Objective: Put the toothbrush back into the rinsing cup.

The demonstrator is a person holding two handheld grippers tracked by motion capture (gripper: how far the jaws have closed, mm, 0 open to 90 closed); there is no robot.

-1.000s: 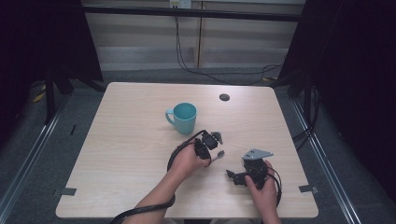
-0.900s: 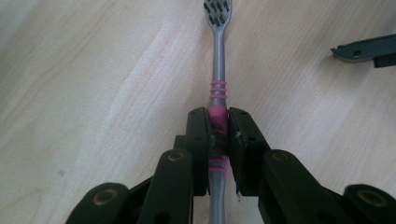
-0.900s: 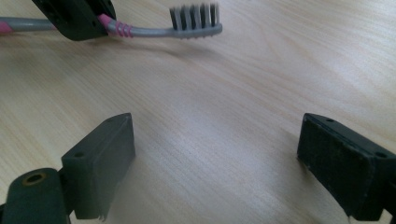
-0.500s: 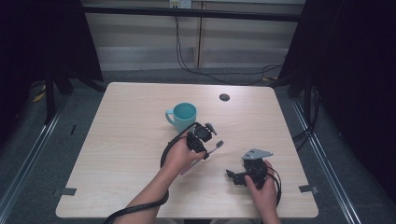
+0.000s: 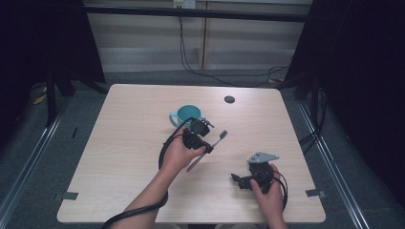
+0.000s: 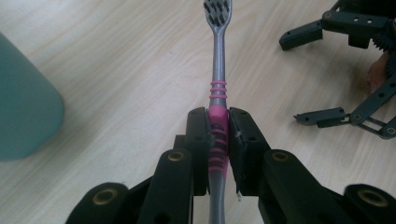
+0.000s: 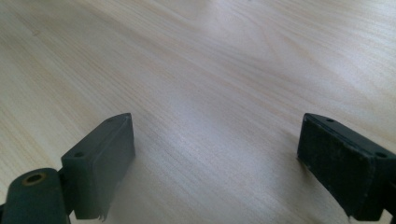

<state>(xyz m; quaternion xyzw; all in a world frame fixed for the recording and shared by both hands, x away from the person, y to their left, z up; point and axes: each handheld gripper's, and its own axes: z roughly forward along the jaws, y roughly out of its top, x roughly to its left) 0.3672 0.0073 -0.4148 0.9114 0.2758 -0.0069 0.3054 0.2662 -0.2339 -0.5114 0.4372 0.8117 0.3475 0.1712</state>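
The 2 black pads (image 6: 201, 140) of the left gripper (image 6: 218, 140) are clamped on the pink ribbed grip of a toothbrush (image 6: 218, 74), whose grey neck runs straight out ahead to a bristled head. In the high view the left gripper (image 5: 198, 136) is held above the table (image 5: 119, 143) just in front of a teal mug (image 5: 184, 116), with the toothbrush (image 5: 210, 148) slanting from its head at upper right down to its handle end at lower left, clear of the wood. In the left gripper view the mug (image 6: 25, 107) stands just to the left of the jaws.

The right gripper (image 7: 215, 158) has its 2 jaws wide apart with only bare wood grain between them. In the high view it (image 5: 239, 180) sits low near the table's front right, in the person's right hand (image 5: 267, 191), well apart from the toothbrush.

The table is pale wood with rounded corners and a small dark round cap (image 5: 229, 99) near its far edge. Around it are grey floor, metal rails at both sides, dark curtains, and a cable (image 5: 191, 57) hanging before a pale panelled wall.
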